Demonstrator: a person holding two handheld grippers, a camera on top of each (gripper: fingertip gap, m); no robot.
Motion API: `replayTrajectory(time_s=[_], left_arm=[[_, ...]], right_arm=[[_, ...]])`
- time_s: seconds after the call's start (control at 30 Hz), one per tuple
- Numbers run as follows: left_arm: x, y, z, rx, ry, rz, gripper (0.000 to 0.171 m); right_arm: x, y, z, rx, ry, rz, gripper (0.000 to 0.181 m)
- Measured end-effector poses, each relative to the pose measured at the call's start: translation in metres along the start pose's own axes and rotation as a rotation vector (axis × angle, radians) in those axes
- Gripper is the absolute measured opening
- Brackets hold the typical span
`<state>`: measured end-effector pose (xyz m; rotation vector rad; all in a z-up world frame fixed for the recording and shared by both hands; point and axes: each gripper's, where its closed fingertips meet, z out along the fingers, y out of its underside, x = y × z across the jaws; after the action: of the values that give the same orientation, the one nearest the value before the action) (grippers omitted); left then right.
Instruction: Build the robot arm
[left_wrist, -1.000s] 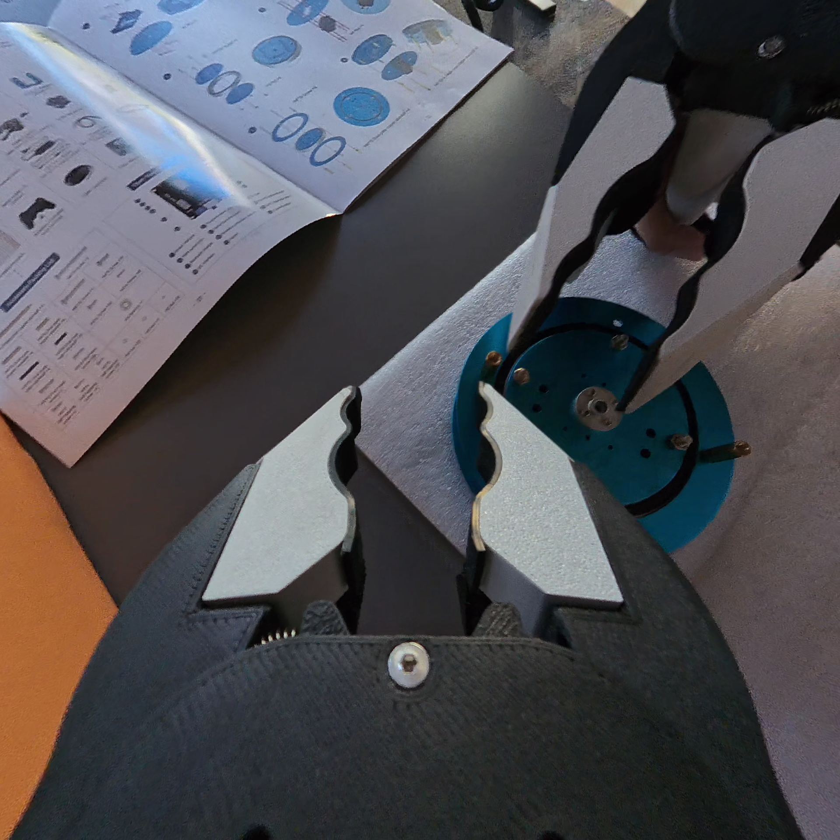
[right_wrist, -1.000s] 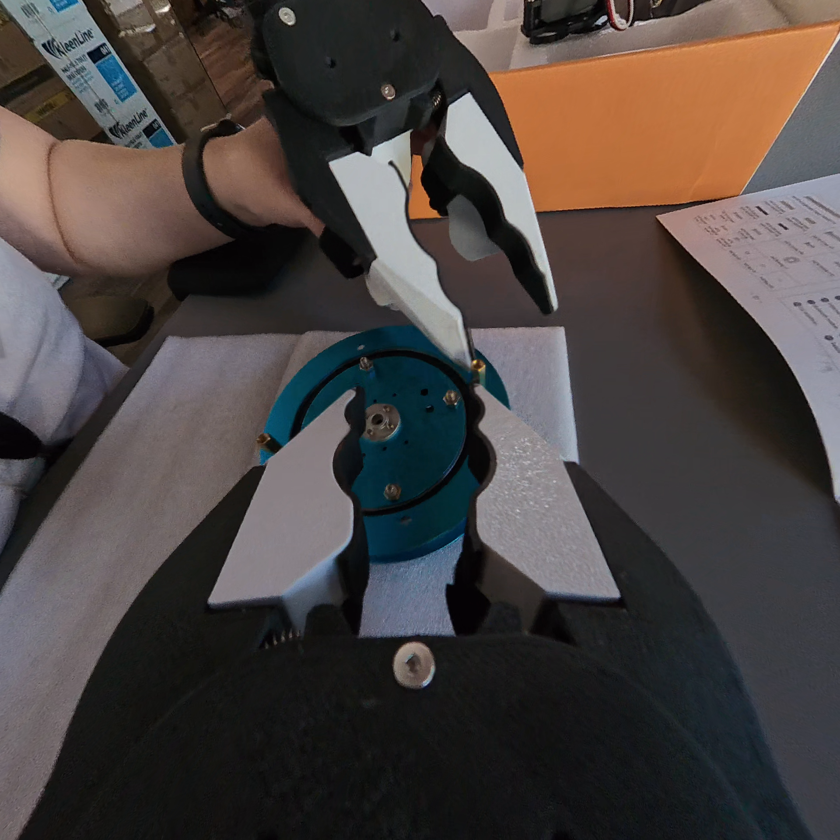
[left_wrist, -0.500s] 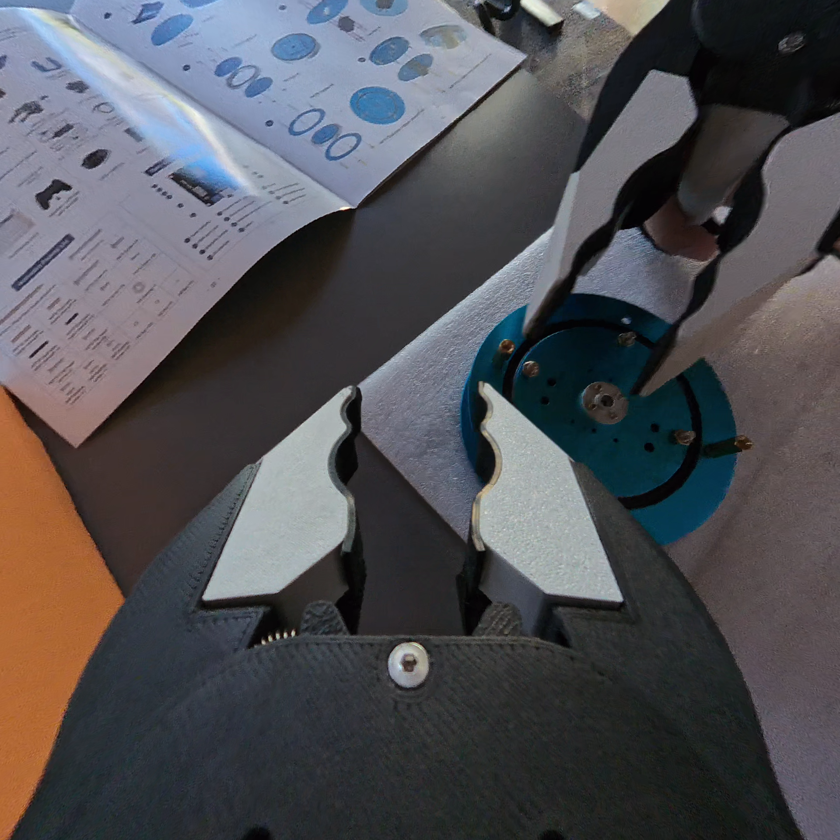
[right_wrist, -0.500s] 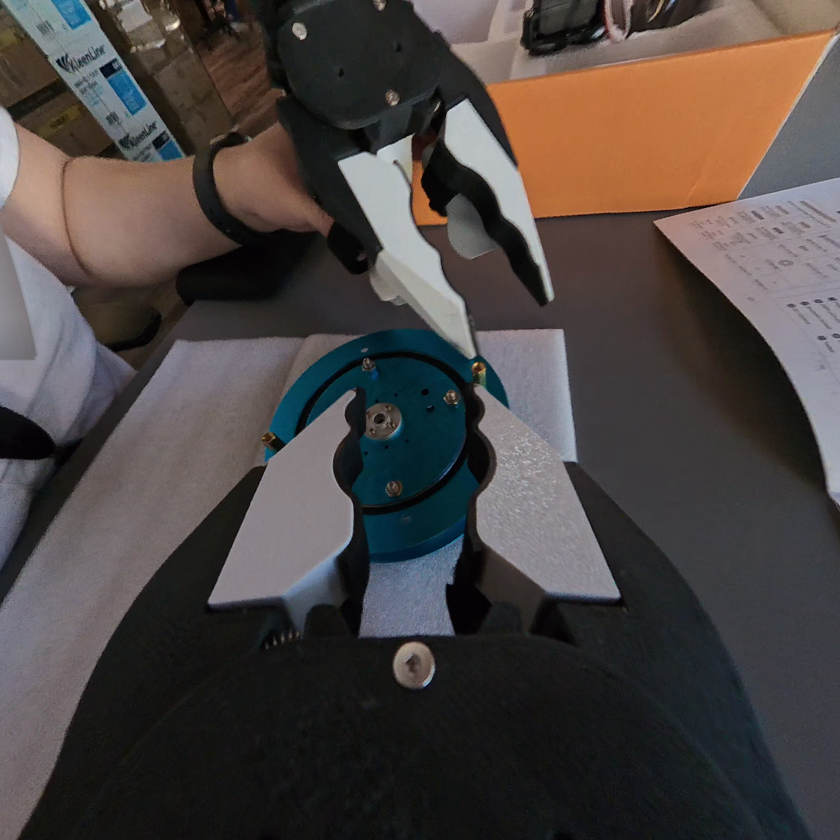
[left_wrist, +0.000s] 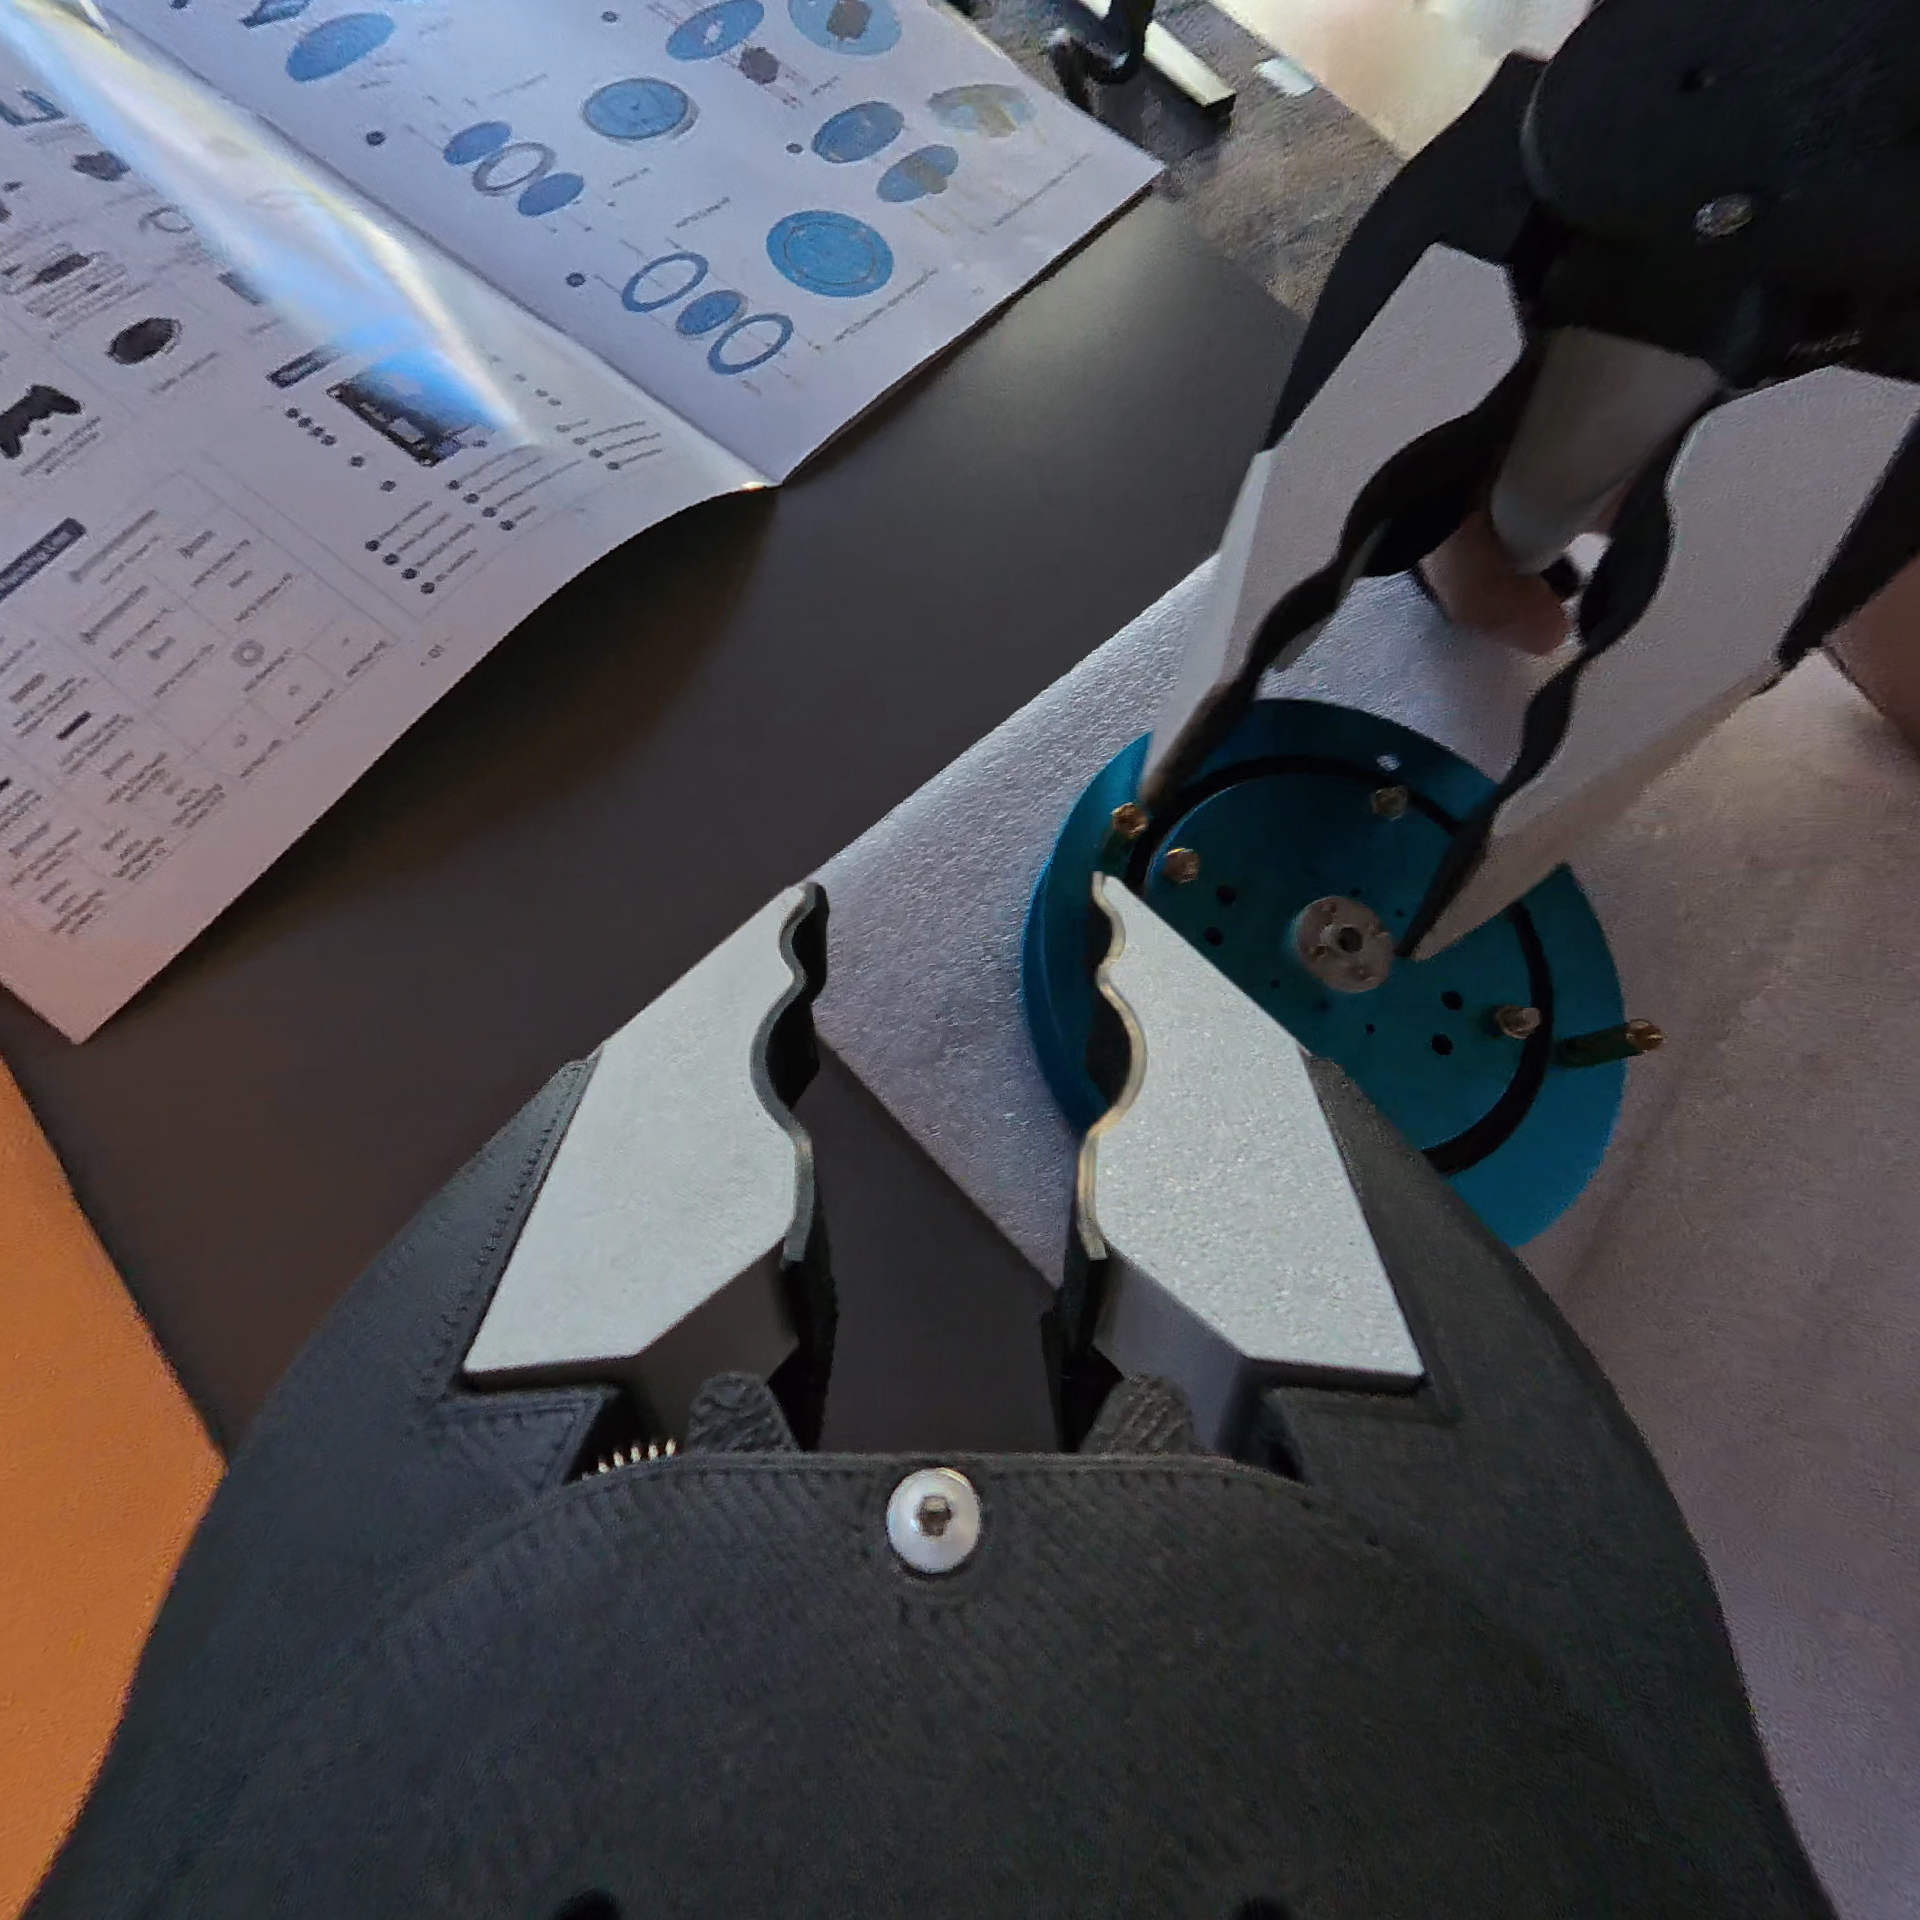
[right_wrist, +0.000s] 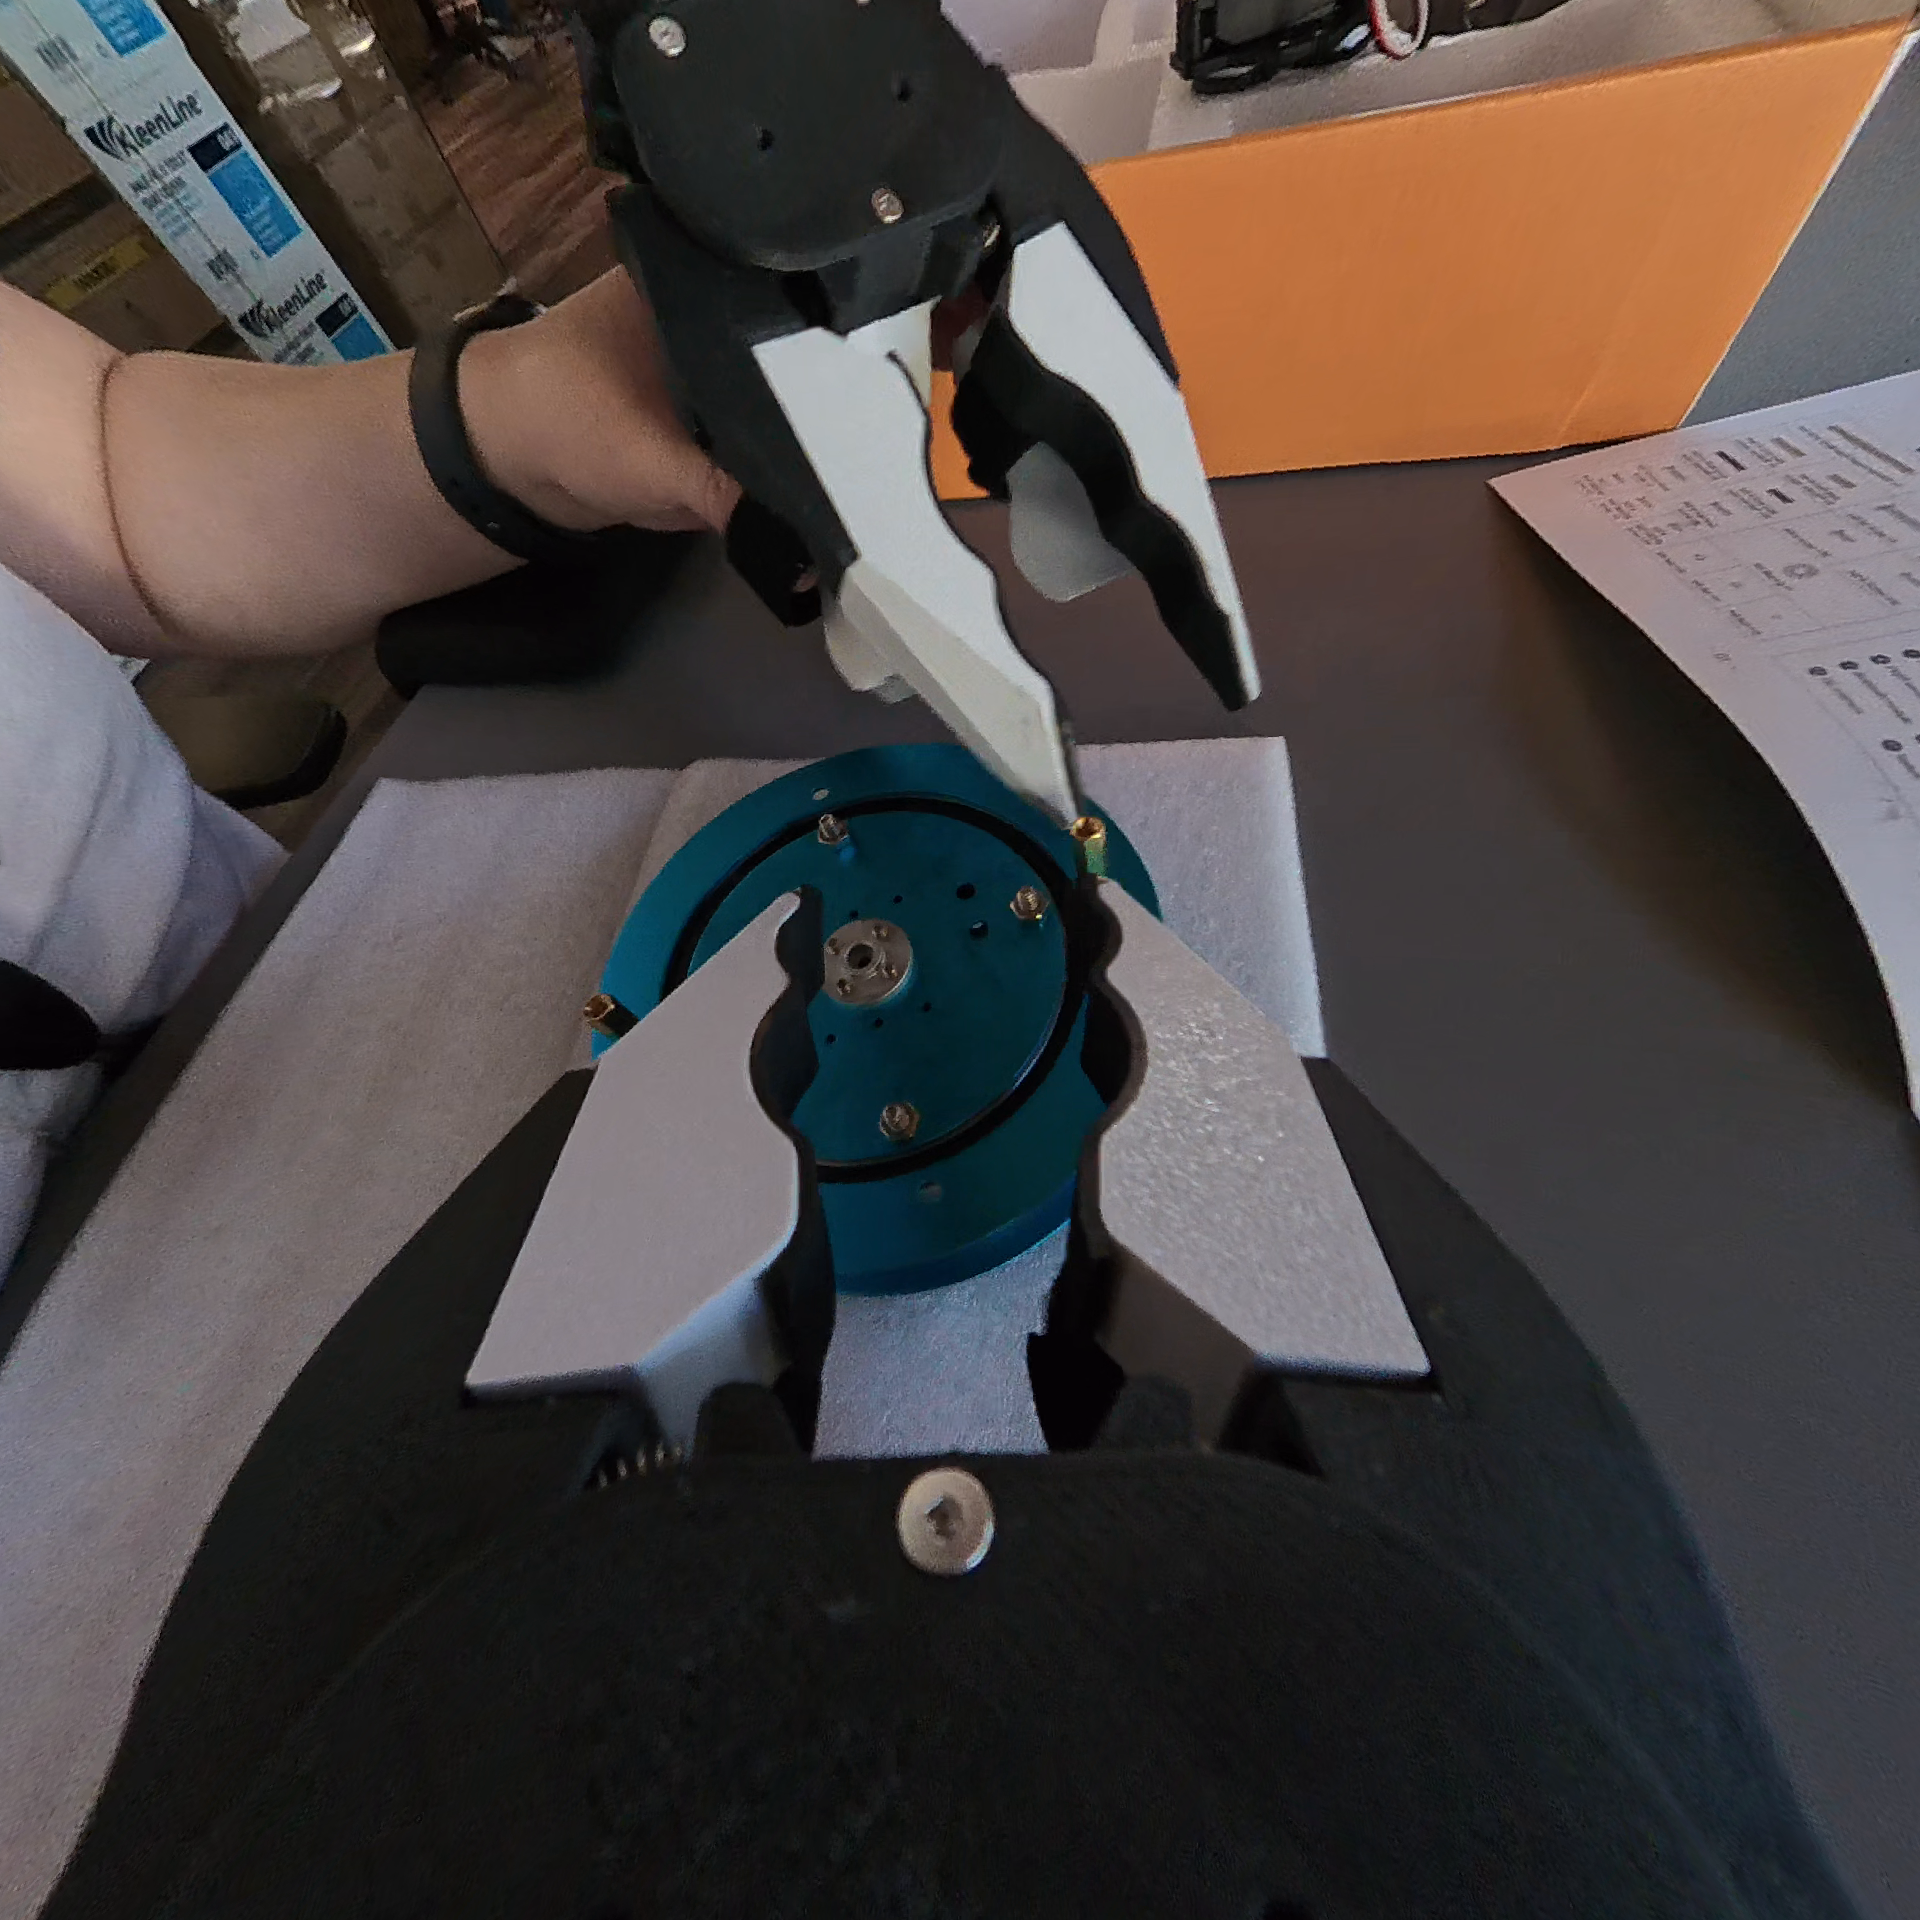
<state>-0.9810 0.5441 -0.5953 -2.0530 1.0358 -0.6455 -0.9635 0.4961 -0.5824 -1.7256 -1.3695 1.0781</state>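
While hanging low over the blue disc (right_wrist: 935, 1226), holds nothing: jaws of the right gripper (right_wrist: 951, 904) well apart and empty. Straddles the disc's raised inner plate, with the silver hub (right_wrist: 865, 961) just inside the left-hand jaw tip and a brass standoff (right_wrist: 1088, 842) just beyond the right-hand one. Cannot tell whether either tip touches metal.

Opposite, reaching down from the far side: left gripper (right_wrist: 1153, 753), held by a hand (right_wrist: 592, 457) wearing a black wristband (right_wrist: 457, 436). Jaws also parted, also empty. Lower jaw tip right at the top of that same brass standoff, touching or just shy of it; other tip off the disc, in the air above the dark worktop (right_wrist: 1507, 935).

From the left wrist view: open over the corner of the white foam sheet (left_wrist: 935, 935), right-hand jaw tip overlapping the rim of the disc. Disc flat on the foam, ahead and to the right of these jaws. Right gripper poised over it from the upper right, one tip by the rim standoff, the other beside the hub.

Open booklet (left_wrist: 416, 416) ahead and left of the left jaws on the worktop; orange box (left_wrist: 62, 1351) at their near left.
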Motion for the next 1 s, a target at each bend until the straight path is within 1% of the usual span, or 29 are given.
replayTrajectory(time_s=[0.1,0.2,0.27,0.3,0.33,0.37,0.5,0.67,0.73,0.77,0.8,0.93,1.0], left_arm=[[0.013,-0.008,0.002,0.03,0.061,0.003,0.05],[0.009,-0.006,0.008,-0.004,0.011,0.043,0.051],[0.008,-0.005,0.008,-0.009,0.014,0.038,0.052],[0.005,-0.004,0.007,-0.007,0.004,0.034,0.053],[0.002,-0.003,0.005,-0.007,-0.011,0.031,0.046],[-0.001,-0.002,0.003,-0.003,-0.018,0.027,0.047],[0.008,-0.01,0.0,0.045,0.047,-0.005,0.049],[0.007,-0.005,0.009,-0.008,0.006,0.039,0.053],[0.002,-0.003,0.006,-0.007,-0.005,0.021,0.049],[-0.002,-0.001,0.004,-0.003,-0.022,0.013,0.045],[-0.004,0.0,0.003,0.0,-0.024,0.005,0.046],[0.011,-0.007,0.005,0.023,0.048,0.009,0.049],[0.01,-0.005,0.01,-0.006,0.017,0.04,0.05]], right_arm=[[0.005,-0.005,0.004,0.022,0.01,0.006,0.056],[0.003,-0.002,0.01,-0.005,-0.01,-0.002,0.057],[0.002,-0.001,0.008,-0.008,0.001,-0.006,0.057],[0.002,0.001,0.005,-0.012,0.008,-0.001,0.056],[0.0,0.002,0.003,-0.012,-0.001,0.005,0.048],[-0.001,0.001,0.001,-0.003,-0.012,0.016,0.045],[0.007,-0.006,0.002,0.037,0.02,0.023,0.056],[0.003,-0.002,0.009,0.001,-0.002,0.006,0.058],[0.002,0.0,0.004,-0.008,0.003,0.017,0.054],[-0.002,0.001,0.001,-0.008,-0.02,0.024,0.044],[-0.002,0.0,-0.001,0.004,-0.018,0.033,0.044],[0.007,-0.006,0.002,0.028,0.011,0.034,0.056],[0.005,-0.003,0.008,-0.002,0.001,0.021,0.058]])
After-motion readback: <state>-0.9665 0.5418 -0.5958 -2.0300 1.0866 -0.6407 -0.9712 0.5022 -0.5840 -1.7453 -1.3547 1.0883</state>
